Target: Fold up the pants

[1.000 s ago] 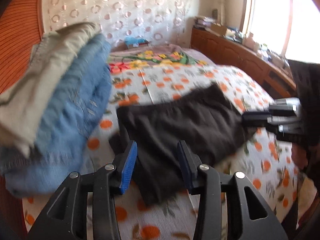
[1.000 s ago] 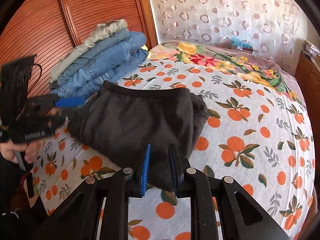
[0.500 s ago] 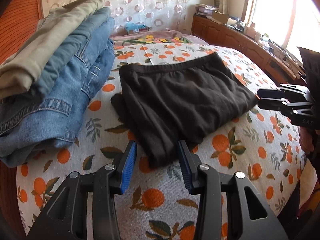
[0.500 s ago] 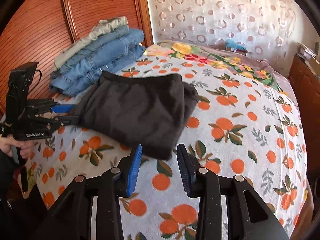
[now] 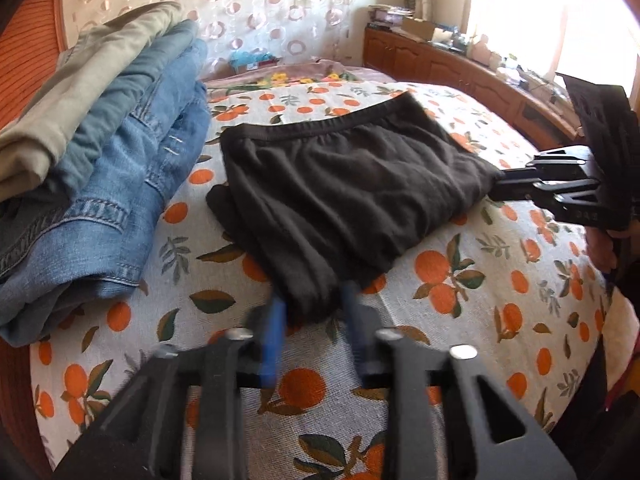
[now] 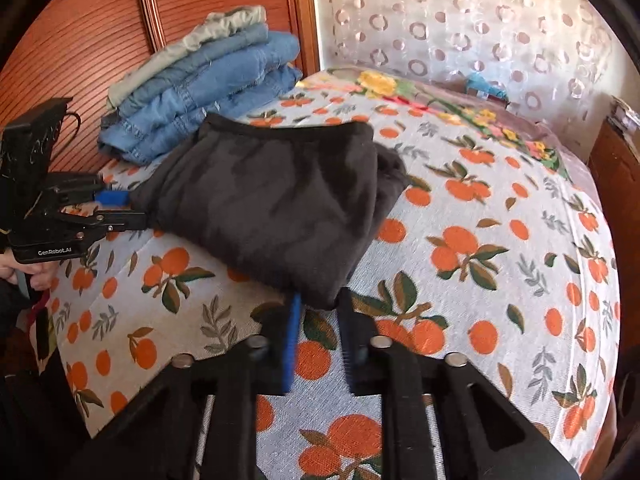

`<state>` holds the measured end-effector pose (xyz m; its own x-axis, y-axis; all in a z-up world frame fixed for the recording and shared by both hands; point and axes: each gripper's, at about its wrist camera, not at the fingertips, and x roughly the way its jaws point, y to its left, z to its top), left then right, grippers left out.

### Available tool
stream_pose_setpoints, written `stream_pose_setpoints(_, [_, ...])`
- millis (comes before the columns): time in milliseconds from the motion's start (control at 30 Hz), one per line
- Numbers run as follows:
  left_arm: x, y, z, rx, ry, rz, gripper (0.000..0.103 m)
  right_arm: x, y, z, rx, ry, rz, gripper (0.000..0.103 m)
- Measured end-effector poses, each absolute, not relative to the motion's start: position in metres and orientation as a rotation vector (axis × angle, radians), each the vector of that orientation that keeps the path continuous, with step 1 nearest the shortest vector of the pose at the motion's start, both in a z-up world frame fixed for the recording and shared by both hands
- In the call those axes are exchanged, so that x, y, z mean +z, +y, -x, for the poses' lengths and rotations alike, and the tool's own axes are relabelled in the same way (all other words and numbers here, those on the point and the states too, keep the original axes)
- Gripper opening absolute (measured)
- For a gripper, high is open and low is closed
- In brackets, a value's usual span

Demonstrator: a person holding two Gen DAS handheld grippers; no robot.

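The folded dark brown pants (image 5: 344, 184) lie on the orange-print bedspread (image 5: 460, 320); they also show in the right wrist view (image 6: 276, 204). My left gripper (image 5: 314, 312) is at the pants' near corner, jaws partly closed around the cloth edge, blurred. My right gripper (image 6: 318, 312) is at the opposite corner, jaws narrowly apart with the pants' corner between them. Each gripper shows in the other's view, the left one (image 6: 120, 210) and the right one (image 5: 516, 184), both at the pants' edges.
A stack of folded jeans and a beige garment (image 5: 100, 152) sits beside the pants by the wooden headboard (image 6: 100, 32). A wooden cabinet with clutter (image 5: 460, 64) runs under the window. A flowered blanket (image 6: 440, 100) lies at the bed's far end.
Both grippers have moved in to the pants' corners and their jaws have narrowed around the cloth. The right gripper had let go and opened half a second ago.
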<state>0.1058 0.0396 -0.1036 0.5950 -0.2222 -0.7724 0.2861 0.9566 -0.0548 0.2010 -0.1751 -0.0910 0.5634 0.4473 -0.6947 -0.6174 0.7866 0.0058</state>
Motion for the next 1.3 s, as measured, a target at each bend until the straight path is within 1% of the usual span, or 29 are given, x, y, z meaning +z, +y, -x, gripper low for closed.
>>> stream_pose_setpoints(33, [-0.103, 0.041, -0.107, -0.294, 0.884, -0.077, 0.016, -0.09, -0.177, -0.2, 0.64, 0.735, 0.239, 0.008])
stream_pose_setpoints(133, [-0.101, 0.047, -0.107, -0.297, 0.874, -0.057, 0.011, -0.087, -0.182, -0.195, 0.631, 0.707, 0.229, 0.006])
stream_pose_setpoints(233, [-0.097, 0.05, -0.105, -0.291, 0.862, -0.055, 0.01, -0.084, -0.187, -0.192, 0.625, 0.695, 0.226, 0.006])
stream_pose_setpoints(600, [-0.091, 0.057, -0.086, -0.296, 0.864, -0.056, 0.009, -0.084, -0.199, -0.163, 0.644, 0.705, 0.212, 0.005])
stream_pose_setpoints(767, [-0.086, 0.044, -0.066, -0.339, 0.863, -0.064, 0.009, -0.083, -0.215, -0.135, 0.624, 0.707, 0.168, 0.005])
stream_pose_setpoints(1067, [-0.093, 0.027, -0.017, -0.387, 0.893, -0.065, 0.009, -0.088, -0.234, -0.077, 0.606, 0.73, 0.132, 0.005])
stream_pose_setpoints(1167, [-0.097, 0.026, -0.009, -0.358, 0.888, -0.055, 0.01, -0.087, -0.238, -0.06, 0.608, 0.716, 0.096, 0.005])
stream_pose_setpoints(1300, [-0.091, 0.029, -0.001, -0.334, 0.857, -0.014, 0.01, -0.075, -0.242, -0.049, 0.596, 0.667, 0.073, 0.005])
